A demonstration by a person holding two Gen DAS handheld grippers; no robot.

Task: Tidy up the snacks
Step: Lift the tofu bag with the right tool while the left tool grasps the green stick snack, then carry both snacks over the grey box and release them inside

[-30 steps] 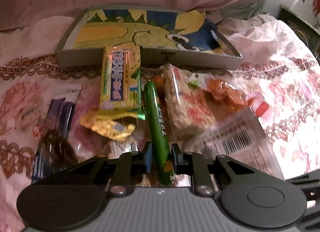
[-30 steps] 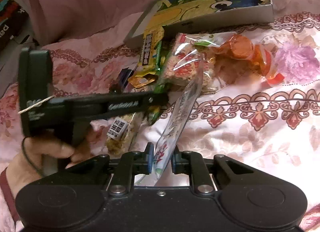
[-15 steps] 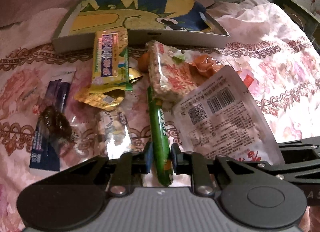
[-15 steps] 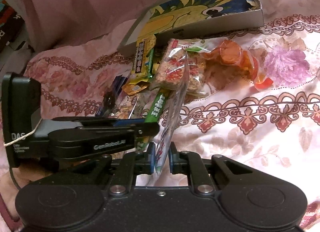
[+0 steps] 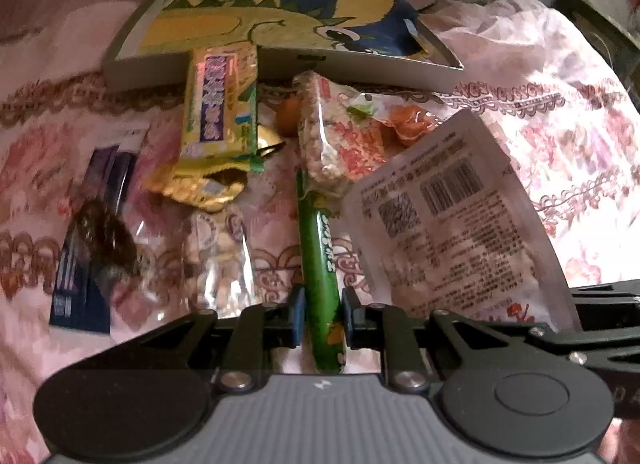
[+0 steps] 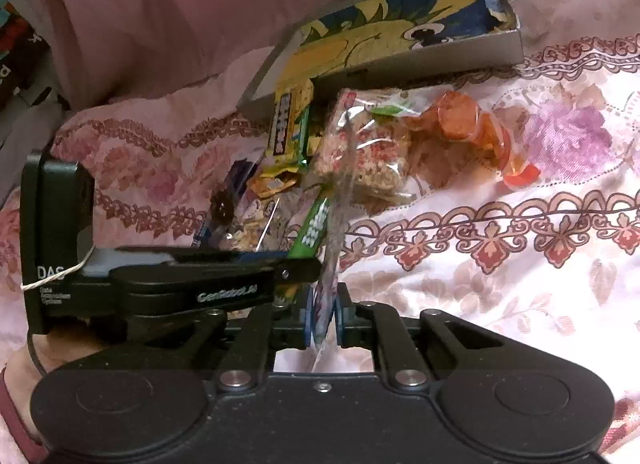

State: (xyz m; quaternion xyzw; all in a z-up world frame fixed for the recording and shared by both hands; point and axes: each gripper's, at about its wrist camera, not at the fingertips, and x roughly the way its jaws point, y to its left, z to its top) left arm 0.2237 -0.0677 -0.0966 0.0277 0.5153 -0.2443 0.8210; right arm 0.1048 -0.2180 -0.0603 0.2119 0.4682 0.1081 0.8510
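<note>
Green stick (image 5: 323, 280) in left claw (image 5: 322, 322)

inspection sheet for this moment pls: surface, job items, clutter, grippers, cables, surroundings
Surface: floral bedspread, pink and white, rumpled.
Job's things: green stick snack; flat white pouch with barcodes; rice-cracker pack; yellow bar pack leaning on the tray wall; orange jelly cups; tray with dinosaur print, no snacks seen inside.
Clutter: gold wrapper, clear bag of nuts, dark blue packet, loosely piled.
Grippers: left gripper shut on the green stick snack; right gripper shut on the flat white pouch, held edge-on.
Cables: white string on the left unit.
Surroundings: pink pillow behind tray.
</note>
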